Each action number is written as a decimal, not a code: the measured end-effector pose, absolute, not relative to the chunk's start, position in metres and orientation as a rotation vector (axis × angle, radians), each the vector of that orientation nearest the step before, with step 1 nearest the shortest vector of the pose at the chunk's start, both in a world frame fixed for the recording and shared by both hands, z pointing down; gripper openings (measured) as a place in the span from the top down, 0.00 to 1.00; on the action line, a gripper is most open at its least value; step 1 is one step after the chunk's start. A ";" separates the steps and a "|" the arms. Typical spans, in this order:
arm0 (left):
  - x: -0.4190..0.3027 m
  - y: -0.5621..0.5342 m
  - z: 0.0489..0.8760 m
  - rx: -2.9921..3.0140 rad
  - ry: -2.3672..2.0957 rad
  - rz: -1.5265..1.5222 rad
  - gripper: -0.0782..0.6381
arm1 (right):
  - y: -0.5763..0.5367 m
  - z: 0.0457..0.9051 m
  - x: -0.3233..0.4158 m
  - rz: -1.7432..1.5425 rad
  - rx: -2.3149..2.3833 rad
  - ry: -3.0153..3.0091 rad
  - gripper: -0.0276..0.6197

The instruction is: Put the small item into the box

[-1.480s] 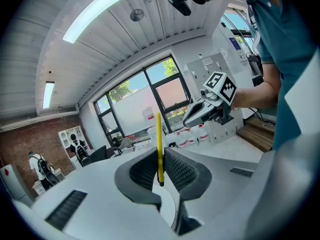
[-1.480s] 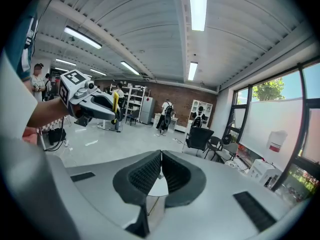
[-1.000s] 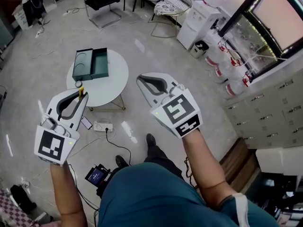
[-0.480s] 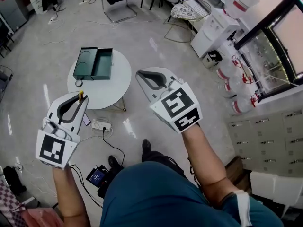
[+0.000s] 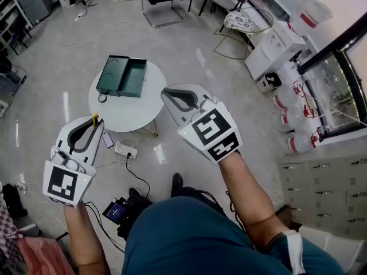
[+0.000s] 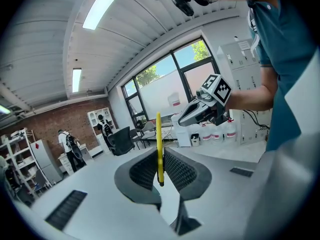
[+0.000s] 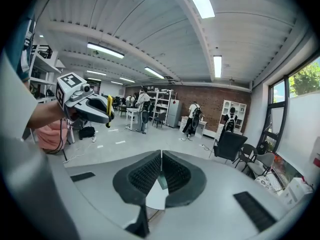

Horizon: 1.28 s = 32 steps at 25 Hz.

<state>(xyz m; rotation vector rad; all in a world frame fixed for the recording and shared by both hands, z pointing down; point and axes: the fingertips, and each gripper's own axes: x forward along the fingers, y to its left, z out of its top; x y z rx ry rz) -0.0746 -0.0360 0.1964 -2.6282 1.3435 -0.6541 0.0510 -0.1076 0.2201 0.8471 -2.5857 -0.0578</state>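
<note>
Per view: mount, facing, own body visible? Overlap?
Head view: on head, steeply down at green box on table; left gripper, right gripper, forearms, torso.
Left gripper view: on left gripper, toward windows; jaws shut on yellow item.
Right gripper view: on right gripper, toward brick wall; jaws shut, empty.
Shared: each gripper view shows the other.

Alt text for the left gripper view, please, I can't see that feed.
The left gripper has its jaws shut on a thin yellow item that stands upright between them. Beyond it, the right gripper is held up, with large windows behind.
</note>
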 end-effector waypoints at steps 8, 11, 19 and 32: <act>-0.074 -0.049 0.212 -2.675 1.332 -0.689 0.81 | -0.127 0.238 0.058 0.012 0.867 -2.574 0.90; -0.078 -0.072 0.208 -2.695 1.267 -0.672 0.81 | -0.135 0.238 0.058 0.029 0.916 -2.544 0.90; -0.085 -0.110 0.212 -2.775 1.038 -0.621 0.81 | -0.157 0.230 0.057 0.058 1.118 -2.454 0.90; -0.128 -0.133 0.207 -2.798 0.886 -0.584 0.81 | -0.169 0.223 0.014 0.063 1.227 -2.398 0.90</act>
